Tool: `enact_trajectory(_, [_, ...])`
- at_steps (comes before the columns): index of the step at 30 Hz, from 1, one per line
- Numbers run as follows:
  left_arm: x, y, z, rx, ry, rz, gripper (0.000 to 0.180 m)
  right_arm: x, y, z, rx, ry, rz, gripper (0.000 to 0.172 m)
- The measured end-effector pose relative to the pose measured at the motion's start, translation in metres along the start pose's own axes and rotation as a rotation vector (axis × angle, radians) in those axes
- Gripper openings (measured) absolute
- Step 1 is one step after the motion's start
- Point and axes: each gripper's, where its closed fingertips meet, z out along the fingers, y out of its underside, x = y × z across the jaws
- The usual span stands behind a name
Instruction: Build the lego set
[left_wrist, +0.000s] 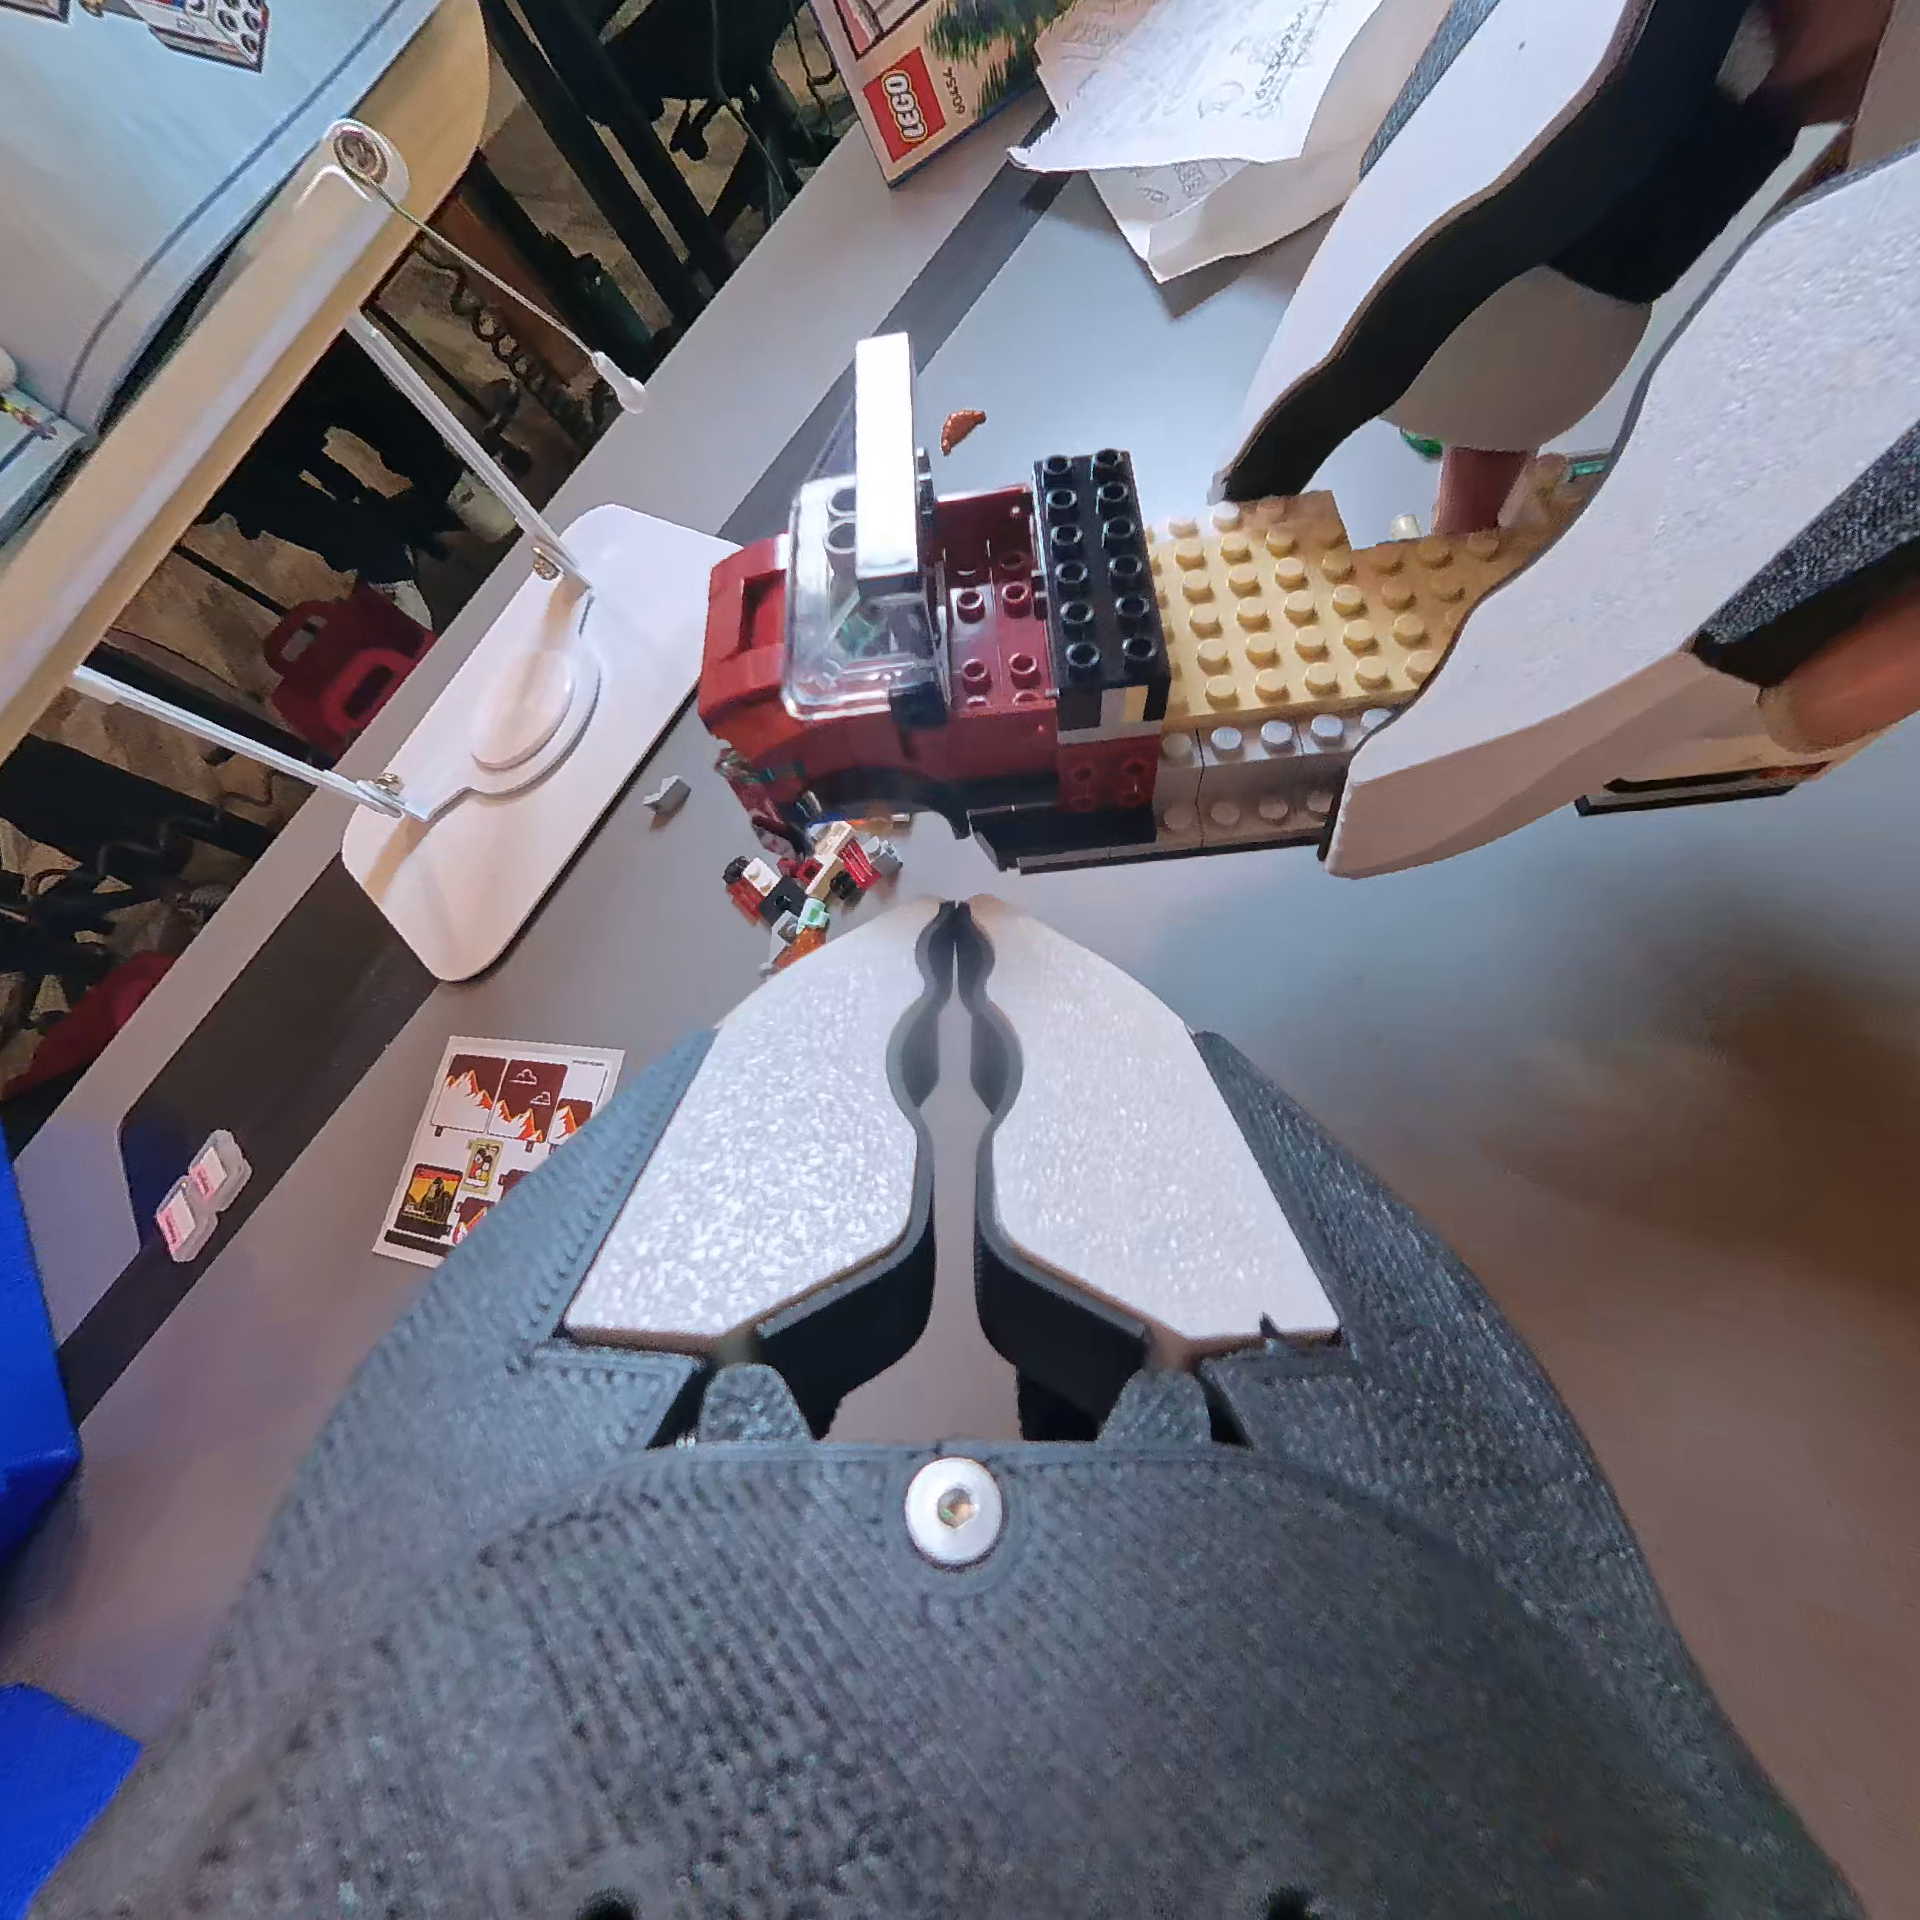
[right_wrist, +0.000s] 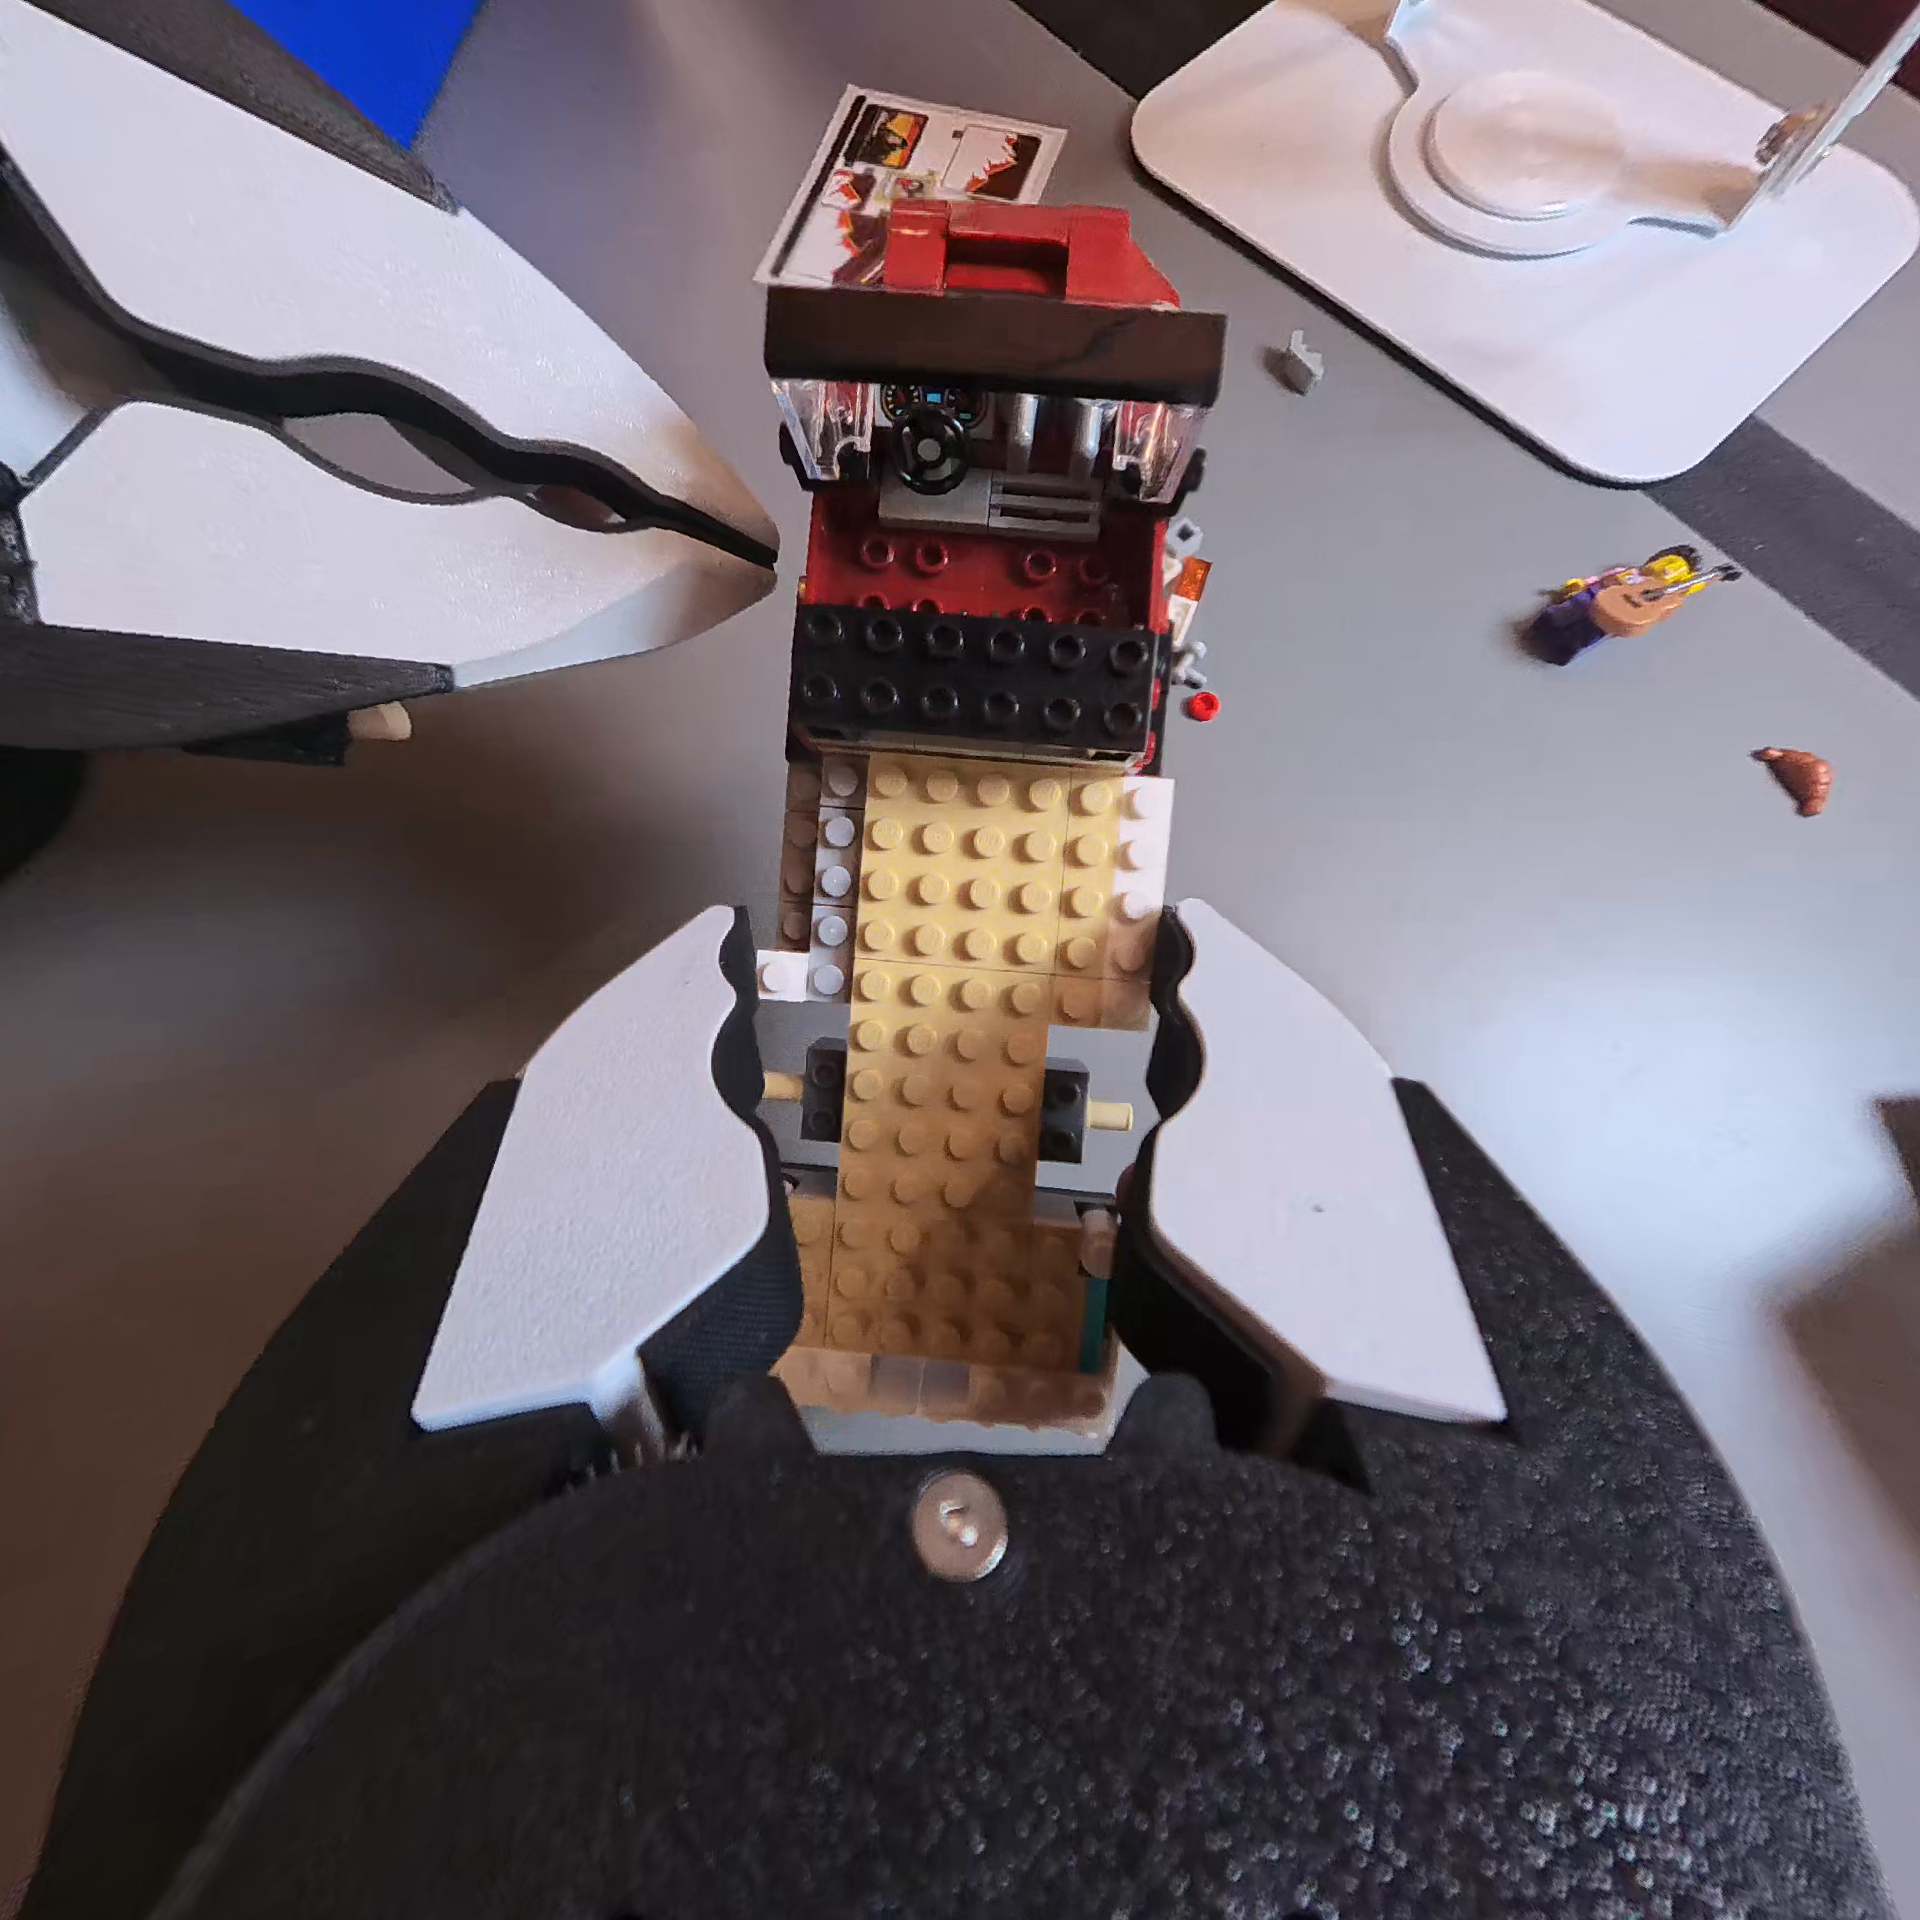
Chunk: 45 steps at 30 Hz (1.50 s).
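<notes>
Right gripper clamped on tan rear deck of brick truck, mid-desk. Left gripper jaws together, empty, beside loose brick pile. Advice: hold truck level.

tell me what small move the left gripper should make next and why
Probably ease the left gripper open and tip it down toward the loose small bricks just beside its tips. Its fingers are shut with nothing between them, hovering over the grey table. The right gripper already clamps the tan rear deck of the brick truck, so the truck looks steadied.
</notes>
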Motion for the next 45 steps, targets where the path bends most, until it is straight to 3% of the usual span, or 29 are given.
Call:
enact_trajectory(14, [-0.004, 0.013, 0.006, -0.071, 0.019, -0.007, 0.0, 0.009, 0.004, 0.0, -0.08, 0.241, -0.254, 0.073])
enact_trajectory(27, [-0.004, 0.025, 0.008, -0.128, 0.076, 0.002, 0.0, -0.001, 0.009, 0.003, -0.088, 0.26, -0.368, 0.073])
enact_trajectory(37, [-0.005, 0.036, 0.003, -0.148, 0.154, 0.059, 0.0, 0.002, 0.026, -0.004, -0.053, 0.039, -0.488, 0.073])
enact_trajectory(45, [0.002, 0.039, -0.004, -0.133, 0.29, 0.071, 0.0, -0.024, 0.03, -0.032, 0.02, -0.302, -0.51, 0.073])
